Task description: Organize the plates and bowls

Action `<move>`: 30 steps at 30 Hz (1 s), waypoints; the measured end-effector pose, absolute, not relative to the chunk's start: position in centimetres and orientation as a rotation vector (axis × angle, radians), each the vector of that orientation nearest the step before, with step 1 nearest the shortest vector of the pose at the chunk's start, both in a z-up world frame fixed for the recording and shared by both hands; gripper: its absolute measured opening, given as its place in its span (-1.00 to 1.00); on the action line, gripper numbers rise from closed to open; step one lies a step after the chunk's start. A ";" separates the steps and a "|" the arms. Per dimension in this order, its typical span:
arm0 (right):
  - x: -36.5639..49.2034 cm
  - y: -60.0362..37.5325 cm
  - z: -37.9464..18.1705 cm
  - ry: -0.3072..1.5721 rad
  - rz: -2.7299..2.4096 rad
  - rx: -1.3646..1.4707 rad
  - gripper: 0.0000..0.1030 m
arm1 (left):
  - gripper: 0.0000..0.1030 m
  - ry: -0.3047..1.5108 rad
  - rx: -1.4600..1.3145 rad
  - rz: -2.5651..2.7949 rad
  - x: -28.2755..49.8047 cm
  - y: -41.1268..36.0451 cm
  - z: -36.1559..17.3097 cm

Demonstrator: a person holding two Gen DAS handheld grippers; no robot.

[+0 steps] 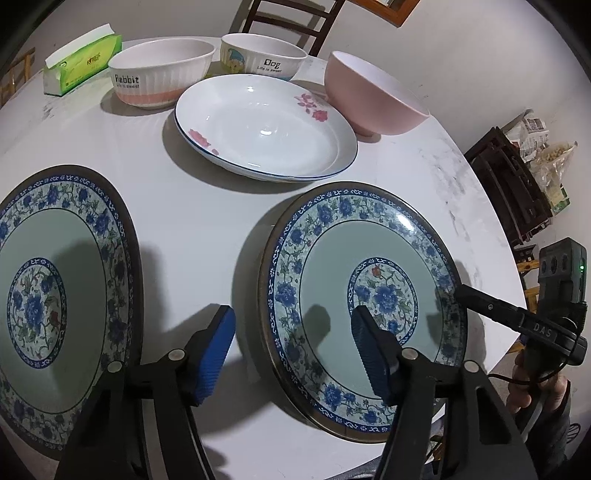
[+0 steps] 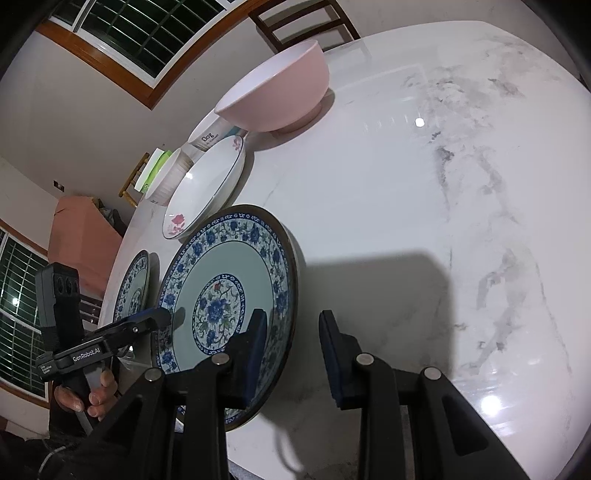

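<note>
Two blue floral plates lie on the white marble table (image 1: 207,229): one at the left (image 1: 55,288), one at the right (image 1: 365,302), also in the right wrist view (image 2: 236,295). My left gripper (image 1: 291,354) is open, straddling the right plate's left rim, one pad over the plate. My right gripper (image 2: 293,354) is open, straddling the same plate's right rim. Behind lie a white rose plate (image 1: 266,125), a "Rabbit" bowl (image 1: 162,74), a "Dog" bowl (image 1: 262,55) and a pink bowl (image 1: 373,96).
A green tissue pack (image 1: 81,62) sits at the table's far left. A dark wooden chair (image 1: 291,18) stands behind the table. Dark furniture with bags (image 1: 517,184) stands off the table's right edge.
</note>
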State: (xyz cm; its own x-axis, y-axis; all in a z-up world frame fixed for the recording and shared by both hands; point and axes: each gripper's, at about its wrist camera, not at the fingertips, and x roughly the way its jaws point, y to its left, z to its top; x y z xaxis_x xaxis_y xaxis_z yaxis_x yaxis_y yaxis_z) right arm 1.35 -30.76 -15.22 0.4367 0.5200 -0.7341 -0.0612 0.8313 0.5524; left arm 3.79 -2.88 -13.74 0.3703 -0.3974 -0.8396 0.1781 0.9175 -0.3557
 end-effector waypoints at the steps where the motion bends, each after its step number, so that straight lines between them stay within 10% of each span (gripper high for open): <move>1: 1.3 -30.8 -15.3 1.064 0.382 0.491 -0.42 | 0.15 1.133 -0.218 -0.374 3.8 -2.9 -13.8; 30: 1.7 -29.9 -15.4 1.064 0.410 0.504 -0.43 | -0.32 1.145 -0.227 -0.430 3.9 -2.7 -13.9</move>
State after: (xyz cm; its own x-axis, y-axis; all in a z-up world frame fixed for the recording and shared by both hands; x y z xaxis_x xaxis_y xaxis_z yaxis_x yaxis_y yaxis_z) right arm 1.67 -29.92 -15.38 0.4302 0.5471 -0.7180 -0.0767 0.8147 0.5748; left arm 3.91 -2.67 -13.93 0.3436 -0.4415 -0.8288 0.2137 0.8962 -0.3888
